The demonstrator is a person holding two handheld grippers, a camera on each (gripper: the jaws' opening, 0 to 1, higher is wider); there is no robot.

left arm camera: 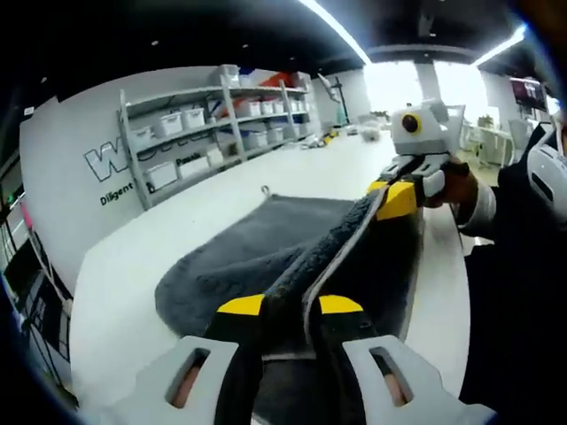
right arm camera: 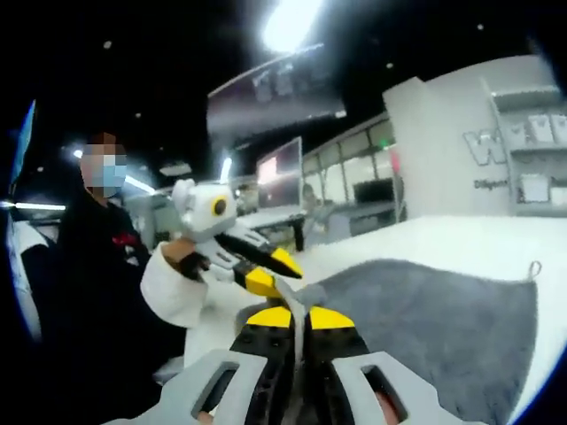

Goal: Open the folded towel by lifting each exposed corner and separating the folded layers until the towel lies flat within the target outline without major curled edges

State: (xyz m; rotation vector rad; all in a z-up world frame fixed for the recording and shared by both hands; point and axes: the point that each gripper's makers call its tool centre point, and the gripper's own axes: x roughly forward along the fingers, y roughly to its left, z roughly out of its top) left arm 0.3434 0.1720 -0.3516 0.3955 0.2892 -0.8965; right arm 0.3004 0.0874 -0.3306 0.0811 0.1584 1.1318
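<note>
While the grey towel (left arm camera: 257, 252) lies across the white counter (left arm camera: 133, 266), its near edge is pinched by the closed left claw (left arm camera: 290, 310) and closed right claw (right arm camera: 299, 320).

Black jaws with yellow tips on grey gripper (left arm camera: 291, 310) bodies; black-and-white sleeve (right arm camera: 168, 288).

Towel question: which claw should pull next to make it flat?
Hard to pick: both hold the same raised edge of the gray towel. The left claw and right claw are both clamped, so probably pull together.
</note>
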